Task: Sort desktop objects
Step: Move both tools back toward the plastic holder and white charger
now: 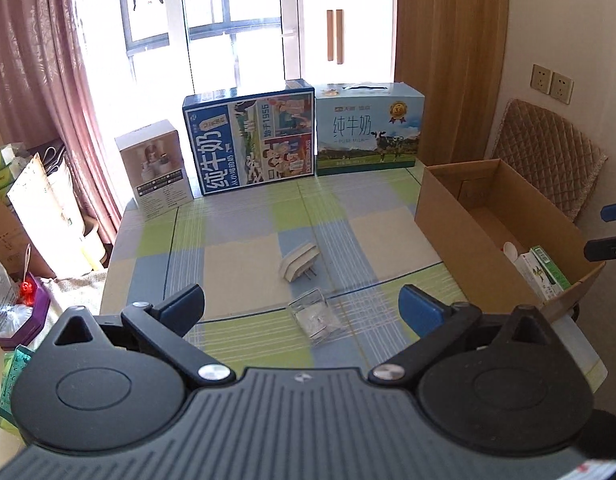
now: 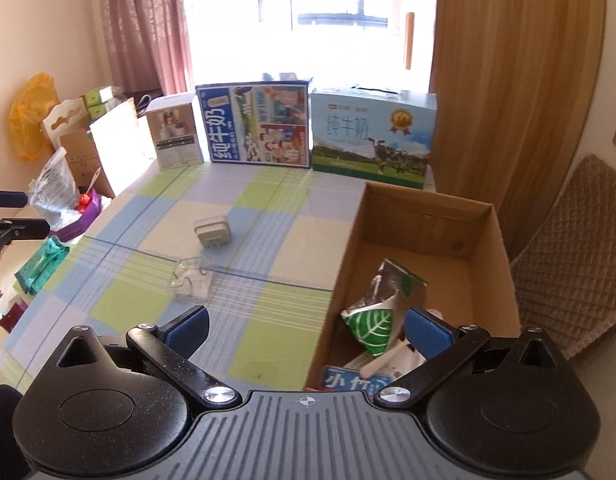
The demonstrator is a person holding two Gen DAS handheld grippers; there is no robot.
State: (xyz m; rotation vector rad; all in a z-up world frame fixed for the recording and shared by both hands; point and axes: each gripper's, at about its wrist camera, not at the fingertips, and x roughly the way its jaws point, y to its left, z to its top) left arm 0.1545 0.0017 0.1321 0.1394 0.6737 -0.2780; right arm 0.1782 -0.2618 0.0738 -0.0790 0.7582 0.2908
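- My left claw (image 1: 302, 309) stands wide open with nothing between its blue pads, hanging over the near part of the checked worktop (image 1: 243, 240).
- My right claw (image 2: 306, 330) is just as wide and empty; its right finger hangs over the open cardboard box (image 2: 424, 216), its left finger over the cloth.
- The white charger plug (image 1: 297, 261) lies loose mid-worktop. In the left view its two prongs point toward me and a little right, its long axis running diagonally away to the upper right.
- In the right view the charger plug (image 2: 211, 232) shows its prongs pointing down toward me, body nearly square-on.
- The clear plastic case (image 1: 312, 316) lies flat just nearer than the plug, apart from it, tilted on a diagonal; from the right it (image 2: 189, 280) sits left of my claw.
- Only the right view looks into the box's near end: a crumpled green-and-white leaf-printed carton (image 2: 382, 312), a blue pack (image 2: 350, 382) and a white stick-like item I cannot identify.
- The left view shows a green-and-white small box (image 1: 546, 270) leaning in the box's near corner.
- Two milk cartons' cases (image 1: 249, 142) (image 1: 368, 128) stand upright along the far edge.
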